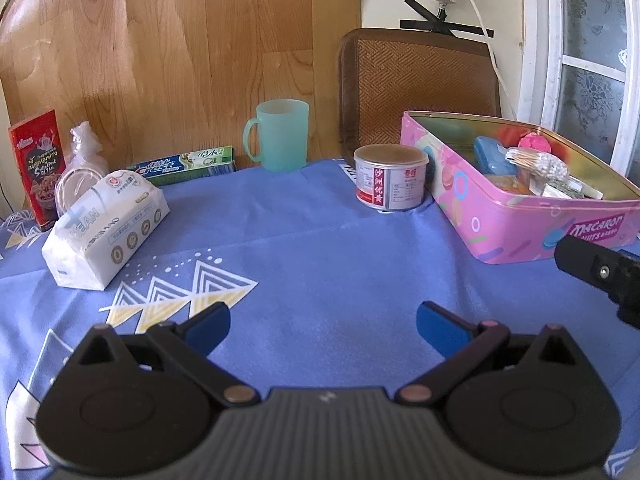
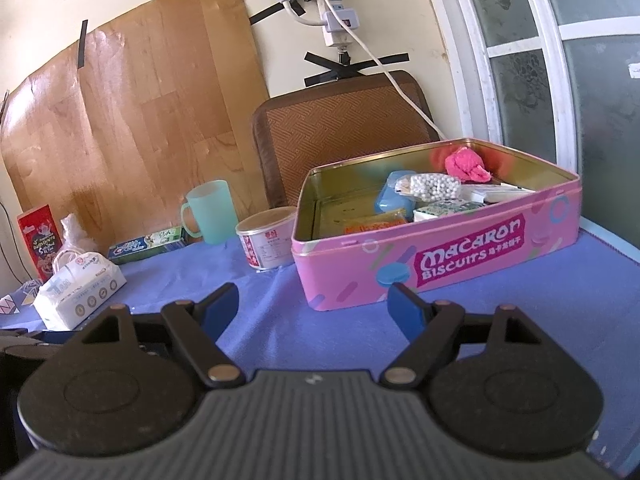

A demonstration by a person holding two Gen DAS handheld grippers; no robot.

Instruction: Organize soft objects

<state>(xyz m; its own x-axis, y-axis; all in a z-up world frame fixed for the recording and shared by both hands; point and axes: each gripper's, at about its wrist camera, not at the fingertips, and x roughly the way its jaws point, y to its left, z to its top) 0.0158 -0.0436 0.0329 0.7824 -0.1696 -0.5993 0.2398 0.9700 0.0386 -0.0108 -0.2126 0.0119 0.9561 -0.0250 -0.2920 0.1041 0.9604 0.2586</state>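
A translucent mint-green plastic mug point(image 1: 281, 135) stands at the back of the blue-clothed table point(image 1: 320, 256), with a green toothpaste box point(image 1: 185, 165) lying to its left, a red snack carton point(image 1: 38, 166) upright farther left, and a red-labelled round tin point(image 1: 390, 177) to its right.

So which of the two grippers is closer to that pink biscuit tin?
Right. The right gripper sits open just before the pink tin. The left gripper, also open, is farther back, off the tin's left side.

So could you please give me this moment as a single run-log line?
left gripper: open, empty | right gripper: open, empty | tissue pack: on tablecloth, untouched | pink tin: open, partly filled
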